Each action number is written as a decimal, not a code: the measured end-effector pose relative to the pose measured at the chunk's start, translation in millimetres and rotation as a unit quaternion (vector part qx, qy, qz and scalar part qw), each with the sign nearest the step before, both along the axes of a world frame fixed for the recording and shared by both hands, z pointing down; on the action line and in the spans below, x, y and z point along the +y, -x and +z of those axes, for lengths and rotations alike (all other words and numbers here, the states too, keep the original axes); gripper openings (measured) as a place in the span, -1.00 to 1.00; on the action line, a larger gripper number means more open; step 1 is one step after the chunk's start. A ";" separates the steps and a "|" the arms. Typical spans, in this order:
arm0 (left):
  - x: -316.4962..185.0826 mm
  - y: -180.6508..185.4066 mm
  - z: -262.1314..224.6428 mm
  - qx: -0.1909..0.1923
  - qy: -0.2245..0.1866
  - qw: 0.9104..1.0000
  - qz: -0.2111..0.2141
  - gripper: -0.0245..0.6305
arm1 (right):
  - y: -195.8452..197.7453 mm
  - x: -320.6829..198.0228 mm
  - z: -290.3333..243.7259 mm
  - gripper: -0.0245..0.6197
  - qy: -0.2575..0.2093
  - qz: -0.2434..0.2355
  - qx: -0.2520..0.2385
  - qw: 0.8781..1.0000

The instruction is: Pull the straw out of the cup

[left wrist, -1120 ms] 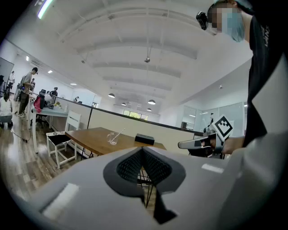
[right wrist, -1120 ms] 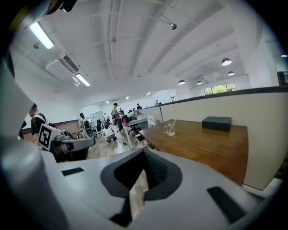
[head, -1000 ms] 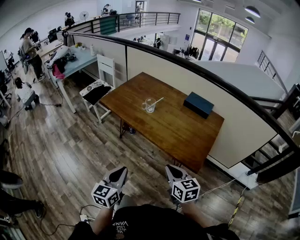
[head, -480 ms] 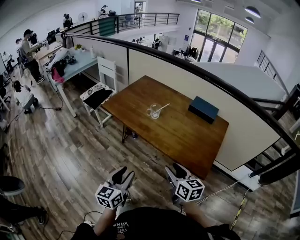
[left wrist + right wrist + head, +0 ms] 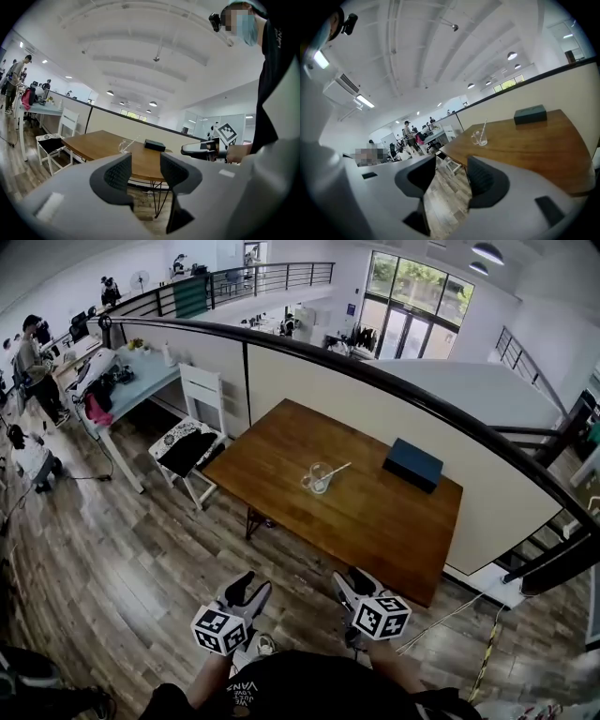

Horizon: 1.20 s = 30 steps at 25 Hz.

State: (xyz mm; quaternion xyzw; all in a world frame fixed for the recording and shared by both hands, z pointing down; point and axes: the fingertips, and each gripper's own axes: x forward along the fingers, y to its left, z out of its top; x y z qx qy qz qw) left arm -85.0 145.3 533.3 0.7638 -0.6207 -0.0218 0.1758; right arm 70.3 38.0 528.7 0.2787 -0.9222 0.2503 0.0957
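The left gripper (image 5: 253, 583) and right gripper (image 5: 352, 577) hang short of the wooden table (image 5: 375, 526), jaws opening with nothing between them. The glass cup (image 5: 320, 480) stands mid-table at their twelve o'clock, and the straw (image 5: 337, 470) leans out toward two o'clock. A dark box (image 5: 412, 465) lies well apart at the cup's three o'clock. A white chair (image 5: 192, 432) stands at the table's nine o'clock. The floor (image 5: 122, 559) is wood plank, and a curved partition (image 5: 309, 381) runs behind the table.

Cup (image 5: 317, 480) sits near the middle of the table (image 5: 375, 521), straw (image 5: 337, 468) in it, leaning right. Box (image 5: 413, 465) on the table, right of cup, well apart. Chair (image 5: 192, 442) just left of table. Partition (image 5: 309, 381) behind table. Desk (image 5: 131, 381) further left.
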 end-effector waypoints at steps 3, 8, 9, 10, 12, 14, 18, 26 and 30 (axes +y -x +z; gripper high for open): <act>-8.2 24.1 1.7 -0.005 0.005 1.000 0.019 -0.39 | 20.8 -7.4 1.6 -0.37 0.002 0.020 -0.004 1.000; -16.6 59.4 3.2 -0.011 0.014 0.999 0.045 -0.39 | 50.9 -15.4 3.7 -0.37 0.008 0.052 -0.012 0.999; -18.3 66.4 2.5 -0.013 0.014 0.999 0.050 -0.39 | 56.1 -16.8 4.1 -0.37 0.009 0.059 -0.014 0.998; -20.0 72.8 2.0 -0.014 0.014 0.998 0.055 -0.39 | 60.4 -18.4 4.5 -0.37 0.009 0.065 -0.015 0.998; -23.0 82.4 3.4 -0.016 0.014 0.998 0.065 -0.39 | 65.8 -21.0 6.7 -0.37 0.010 0.078 -0.015 0.997; -26.4 91.1 9.3 -0.014 0.016 0.997 0.070 -0.39 | 69.2 -22.2 10.4 -0.37 0.013 0.086 -0.010 0.996; -34.4 105.6 22.7 0.003 0.029 0.997 0.065 -0.39 | 76.8 -23.2 16.9 -0.37 0.022 0.094 0.000 0.995; -66.4 99.9 32.7 0.020 0.037 0.997 0.072 -0.39 | 76.7 -55.7 22.9 -0.37 0.035 0.100 0.007 0.994; -93.6 99.1 27.3 0.018 0.035 0.997 0.066 -0.39 | 79.0 -86.5 19.4 -0.37 0.034 0.093 0.003 0.995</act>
